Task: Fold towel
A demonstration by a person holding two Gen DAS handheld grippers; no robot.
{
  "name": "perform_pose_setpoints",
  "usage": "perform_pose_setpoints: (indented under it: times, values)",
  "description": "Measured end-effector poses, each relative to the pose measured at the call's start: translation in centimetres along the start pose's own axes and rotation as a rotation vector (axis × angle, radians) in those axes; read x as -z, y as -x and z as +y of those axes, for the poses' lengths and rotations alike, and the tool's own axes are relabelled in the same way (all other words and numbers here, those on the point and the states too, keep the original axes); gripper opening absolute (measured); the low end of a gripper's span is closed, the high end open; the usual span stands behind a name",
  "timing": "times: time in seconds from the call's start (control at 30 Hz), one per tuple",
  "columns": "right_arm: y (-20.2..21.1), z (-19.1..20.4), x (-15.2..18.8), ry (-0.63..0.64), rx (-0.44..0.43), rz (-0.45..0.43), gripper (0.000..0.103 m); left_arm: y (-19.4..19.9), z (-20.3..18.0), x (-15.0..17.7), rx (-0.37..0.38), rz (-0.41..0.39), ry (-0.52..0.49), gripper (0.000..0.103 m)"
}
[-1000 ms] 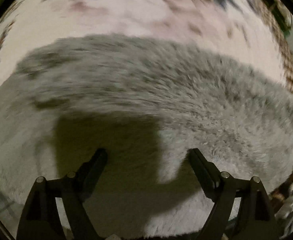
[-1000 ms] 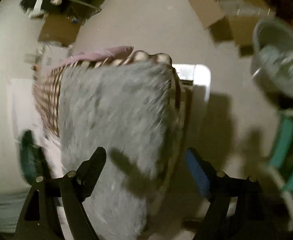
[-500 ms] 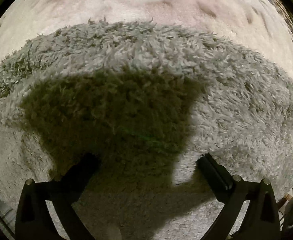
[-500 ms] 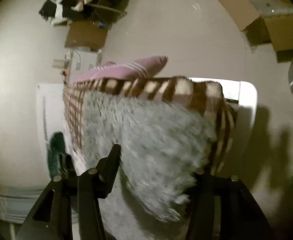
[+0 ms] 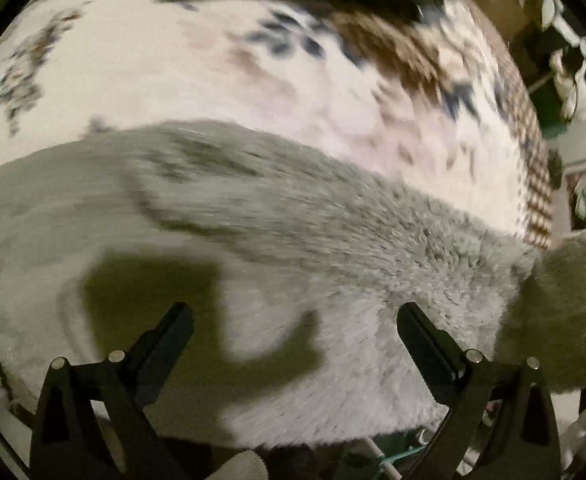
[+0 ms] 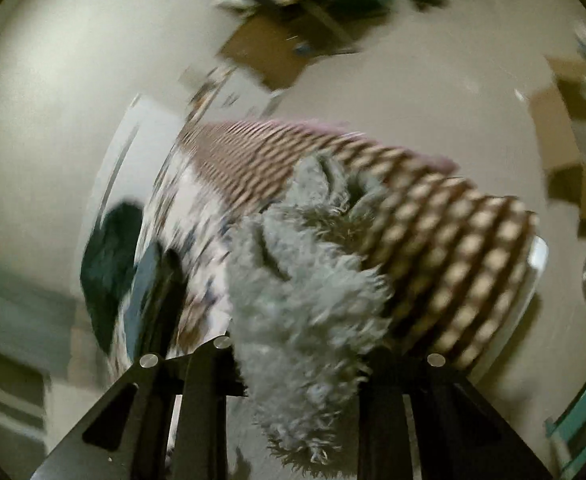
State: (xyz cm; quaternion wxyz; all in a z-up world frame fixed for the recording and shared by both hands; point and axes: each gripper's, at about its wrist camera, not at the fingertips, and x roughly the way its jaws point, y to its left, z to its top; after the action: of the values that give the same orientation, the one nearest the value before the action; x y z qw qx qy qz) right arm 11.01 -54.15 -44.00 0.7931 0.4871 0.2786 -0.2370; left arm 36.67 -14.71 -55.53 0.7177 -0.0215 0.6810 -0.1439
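A fluffy grey towel [image 5: 333, 248] lies across a patterned bedspread [image 5: 197, 72], filling the lower half of the left wrist view. Just above it, my left gripper [image 5: 293, 328] hangs open with nothing between its fingers, casting a shadow on the pile. At the right edge of that view one towel corner [image 5: 565, 304] is lifted. In the right wrist view my right gripper [image 6: 297, 356] is shut on a bunched edge of the grey towel [image 6: 305, 280], which fills the gap between the jaws and hangs down in front.
A brown checked blanket [image 6: 445, 248] and a pink cloth [image 6: 321, 125] lie on the white surface behind the towel. A dark green item [image 6: 111, 260] sits at the left. Cardboard boxes [image 6: 277, 52] and clothing lie on the floor.
My right gripper has shut on the towel's edge and lifted it into a bunch. The left gripper pressed close to the towel, then drew back and stays open.
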Motion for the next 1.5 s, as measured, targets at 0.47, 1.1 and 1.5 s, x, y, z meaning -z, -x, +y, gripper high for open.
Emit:
perform_pose_setpoints:
  times: [0.47,1.1,1.5]
  values:
    - [-13.1,20.1,29.6,0.504,-0.006,0.351,0.024,5.9,18.1,4.7,-0.045,-0.024,0.233,0.103]
    - [-10.0,16.6,27.3,0.402,0.105,0.549,0.097,4.8,8.3,1.2,0.137,-0.013,-0.004,0.103]
    - [-8.2,8.4,23.7,0.137,0.257,0.478,0.097,3.6,4.9,2.5,0.105,-0.064,-0.177,0.007]
